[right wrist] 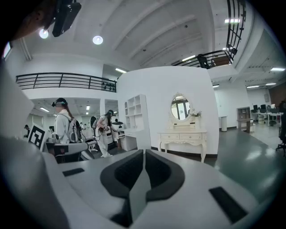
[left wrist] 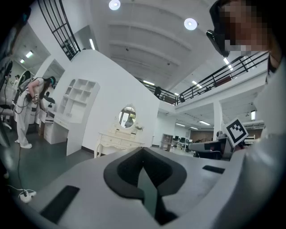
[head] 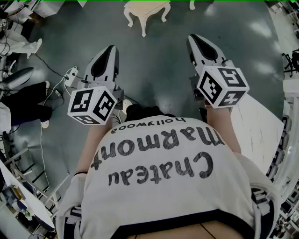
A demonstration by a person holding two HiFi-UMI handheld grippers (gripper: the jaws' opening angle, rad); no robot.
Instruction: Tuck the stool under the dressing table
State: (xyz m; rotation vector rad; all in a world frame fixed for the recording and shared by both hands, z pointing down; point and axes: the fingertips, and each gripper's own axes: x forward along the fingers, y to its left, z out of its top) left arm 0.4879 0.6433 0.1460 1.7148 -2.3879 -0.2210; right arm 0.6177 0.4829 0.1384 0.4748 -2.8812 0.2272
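Observation:
The cream stool [head: 145, 11] with curved legs stands on the dark floor at the top of the head view, well ahead of both grippers. My left gripper [head: 110, 49] and right gripper [head: 194, 39] are held side by side in front of the person's chest, both shut with nothing between them. The cream dressing table [right wrist: 183, 136] with its oval mirror [right wrist: 179, 107] stands against a white partition, far beyond my right gripper [right wrist: 144, 153]. It also shows, small, in the left gripper view as the dressing table [left wrist: 117, 139] past my left gripper [left wrist: 143, 151]. Neither gripper view shows the stool.
Cables and a power strip [head: 70, 73] lie on the floor at left. A white floor panel [head: 258, 126] lies at right. Two people with backpacks [right wrist: 65, 127] work beside a white shelf unit [right wrist: 136, 117] left of the dressing table. Desks and equipment crowd the left edge [head: 18, 88].

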